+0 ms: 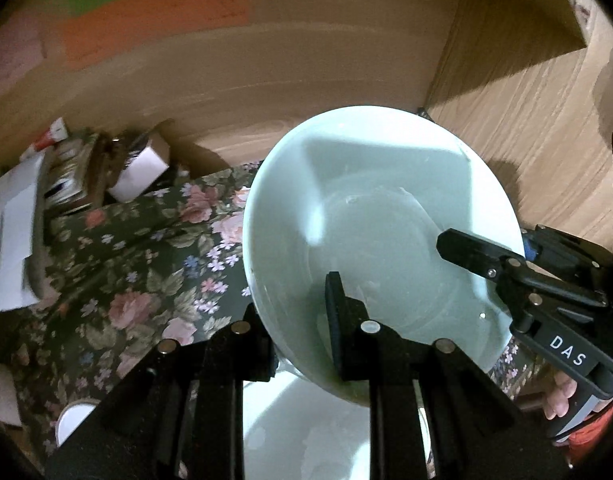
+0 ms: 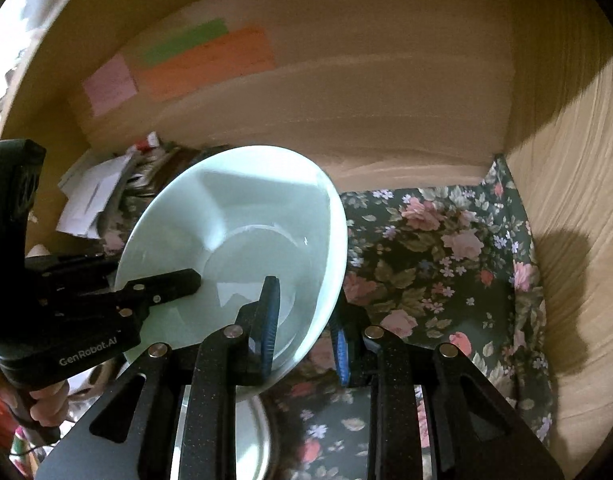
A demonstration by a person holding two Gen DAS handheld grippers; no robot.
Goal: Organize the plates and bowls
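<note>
Nearest in the left wrist view, the left hand-held gripper (image 1: 302, 344) is clamped narrow on the near rim of a pale green bowl (image 1: 370, 216), one finger inside and one outside the wall. The right hand-held gripper (image 2: 306, 340) pinches the same bowl (image 2: 242, 232) at its right rim in the same way, blue pads on either side of the wall. The bowl is empty and tilted, held clear of the floral-covered worktop (image 2: 438, 264). Below it sits a second pale dish (image 1: 306, 432), also empty as far as can be seen. The right tool's body reads "DAS" in the left view; the left tool's body reads "GenRobot.AI" in the right view. To the right of the bowl the floral cloth lies bare up to a wooden side panel (image 2: 578, 240). Further back on the left is a heap of papers and small boxes (image 1: 86, 176). Behind stands a tan wall bearing pink, orange and green paper notes (image 2: 206, 60), their writing unreadable.
</note>
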